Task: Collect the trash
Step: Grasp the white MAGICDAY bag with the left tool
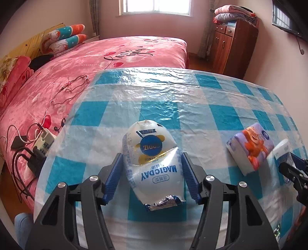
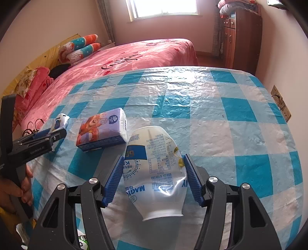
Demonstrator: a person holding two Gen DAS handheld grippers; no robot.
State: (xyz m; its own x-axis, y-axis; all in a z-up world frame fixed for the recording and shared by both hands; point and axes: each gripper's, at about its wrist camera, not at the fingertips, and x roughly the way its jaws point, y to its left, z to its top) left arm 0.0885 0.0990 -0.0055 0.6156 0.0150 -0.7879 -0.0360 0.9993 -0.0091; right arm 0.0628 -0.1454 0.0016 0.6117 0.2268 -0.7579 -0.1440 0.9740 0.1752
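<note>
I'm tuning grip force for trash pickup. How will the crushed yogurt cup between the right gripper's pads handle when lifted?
The crushed yogurt cup is dented and creased, so it likely gives under pressure. It looks empty, probably light. Its glossy wall may slip against the right gripper.

A crushed cup [image 1: 152, 155] is lying on its side on the counter [image 1: 192, 92], sitting between the pads of the left tool [image 1: 152, 173]. To its right a tissue pack [image 1: 250, 148] is lying on the counter, and right of that a second crushed cup [image 2: 154, 173] is lying between the pads of the right tool [image 2: 154, 178], its rim pointing toward the camera. A bed [image 1: 115, 57] is standing left of and behind the counter, carrying pillows [image 1: 65, 38] at its far left and a power strip [image 1: 43, 142] near the counter's left edge. A cabinet [image 1: 233, 44] is standing at the back right, with folded blankets [image 1: 234, 13] lying on top.
</note>
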